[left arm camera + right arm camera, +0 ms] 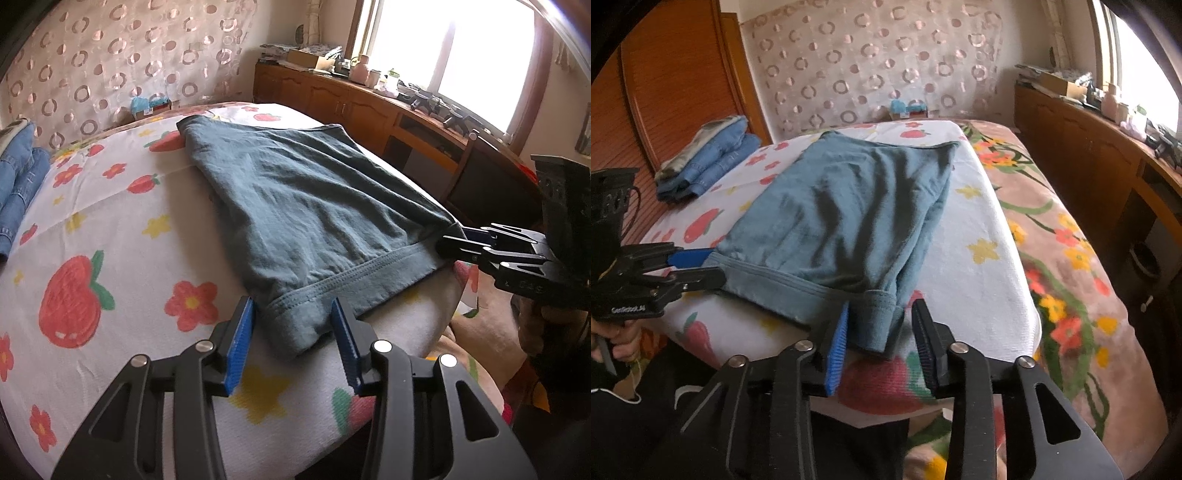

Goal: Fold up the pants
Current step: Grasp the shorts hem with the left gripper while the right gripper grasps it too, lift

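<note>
Teal pants (pixel 303 206) (pixel 842 214) lie folded flat on a white sheet printed with strawberries and flowers (pixel 122 236) (pixel 979 221); their stitched hem faces me. My left gripper (pixel 293 306) (pixel 716 264) stands open around the near left hem corner, and the cloth between its blue pads (pixel 240 350) is not pinched. My right gripper (pixel 882 306) (pixel 452 240) is open around the near right hem corner, where the cloth sits by the blue pad with a gap to the other finger.
A stack of folded jeans (pixel 18 184) (pixel 709 158) lies at the sheet's far left. A wooden cabinet (pixel 332 96) (pixel 1071 147) with clutter on top runs along the right under the window. A floral blanket (pixel 1071 258) covers the bed beside the sheet.
</note>
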Demonstrator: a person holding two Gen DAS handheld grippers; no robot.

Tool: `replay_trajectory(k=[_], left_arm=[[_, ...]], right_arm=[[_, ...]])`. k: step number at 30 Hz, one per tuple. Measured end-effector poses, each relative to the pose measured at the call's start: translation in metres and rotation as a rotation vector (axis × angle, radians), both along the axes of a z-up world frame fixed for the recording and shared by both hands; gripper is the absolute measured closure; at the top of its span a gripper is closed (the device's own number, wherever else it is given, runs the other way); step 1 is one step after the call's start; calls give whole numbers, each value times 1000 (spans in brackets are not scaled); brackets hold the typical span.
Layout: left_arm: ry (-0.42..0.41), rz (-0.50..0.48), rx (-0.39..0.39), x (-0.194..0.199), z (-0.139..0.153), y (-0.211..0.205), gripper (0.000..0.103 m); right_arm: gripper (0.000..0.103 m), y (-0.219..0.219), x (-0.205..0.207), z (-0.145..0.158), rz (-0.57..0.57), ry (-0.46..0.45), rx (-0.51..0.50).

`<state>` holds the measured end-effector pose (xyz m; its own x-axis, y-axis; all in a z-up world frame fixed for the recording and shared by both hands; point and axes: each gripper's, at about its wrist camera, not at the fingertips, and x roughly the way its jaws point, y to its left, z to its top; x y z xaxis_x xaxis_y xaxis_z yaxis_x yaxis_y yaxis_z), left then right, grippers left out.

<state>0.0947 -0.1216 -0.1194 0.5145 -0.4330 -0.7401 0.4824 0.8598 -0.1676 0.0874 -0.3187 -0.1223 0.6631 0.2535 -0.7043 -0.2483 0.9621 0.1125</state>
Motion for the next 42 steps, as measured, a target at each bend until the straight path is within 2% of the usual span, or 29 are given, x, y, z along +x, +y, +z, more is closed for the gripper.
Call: replay_trajectory(k=[5, 6, 7, 9, 10, 15, 22, 28, 34, 38, 42], left_arm=[[-2, 14, -16, 3, 0, 2, 67], [0, 7, -18, 3, 0, 2, 73], [4, 1, -25, 2, 0, 1, 74], [3, 2, -30, 3, 0, 1, 80], [3, 7, -34, 3, 2, 1, 83], [-58, -10, -45, -2, 26, -3, 91], [-128, 17, -107, -4, 64, 11, 94], [-247, 34, -158, -15, 122, 30, 94], [-377, 63, -167, -27, 184, 52, 94], [-451, 92, -153, -29, 214, 66, 94], [-473, 126, -136, -16, 219, 80, 94]], right_arm=[[63, -1, 3, -2, 9, 18, 25], [63, 0, 3, -2, 24, 23, 33], [70, 0, 3, -2, 32, 24, 36], [78, 1, 4, -1, 45, 27, 41], [89, 0, 4, 1, 56, 23, 49], [94, -2, 6, 17, 81, -13, 92], [94, 4, 3, 66, 120, -143, 123], [94, 17, -1, 124, 182, -275, 143], [94, 43, -4, 185, 268, -407, 131], [95, 60, 1, 211, 311, -458, 126], [95, 77, 19, 218, 336, -449, 134]])
